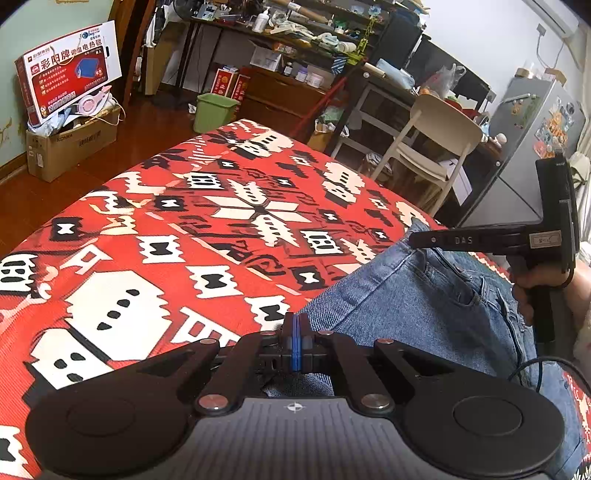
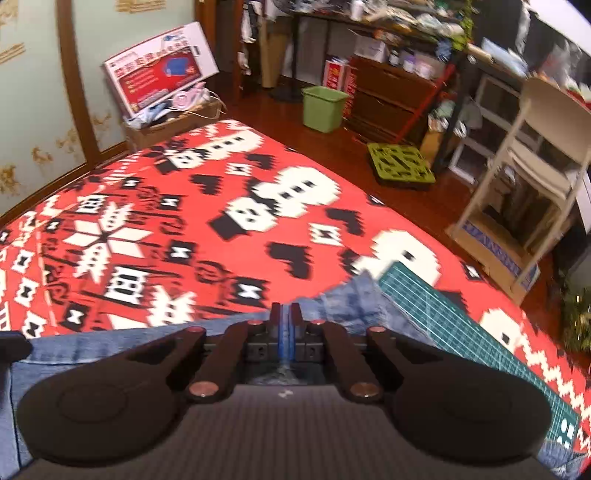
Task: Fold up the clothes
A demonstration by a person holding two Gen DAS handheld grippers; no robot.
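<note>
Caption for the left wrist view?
Left gripper pinches blue jeans on a red patterned blanket; right gripper grips their waistband.

Dark wood floor [image 1: 147, 140], pale green wall [image 2: 33, 110], cluttered shelves [image 1: 295, 33], cream chair [image 1: 428, 140].

Setting: a lived-in room of a home, cluttered. Evidence: wooden floor, green waste bin [image 1: 214, 110], white chair [image 1: 428, 147], fridge with magnets [image 1: 546, 125], shelves [image 1: 317, 33] crowded with bottles and household items, open cardboard box [image 1: 70, 144] holding an electric-blanket carton. Foreground: surface under a red patterned cover [image 1: 177, 229].
</note>
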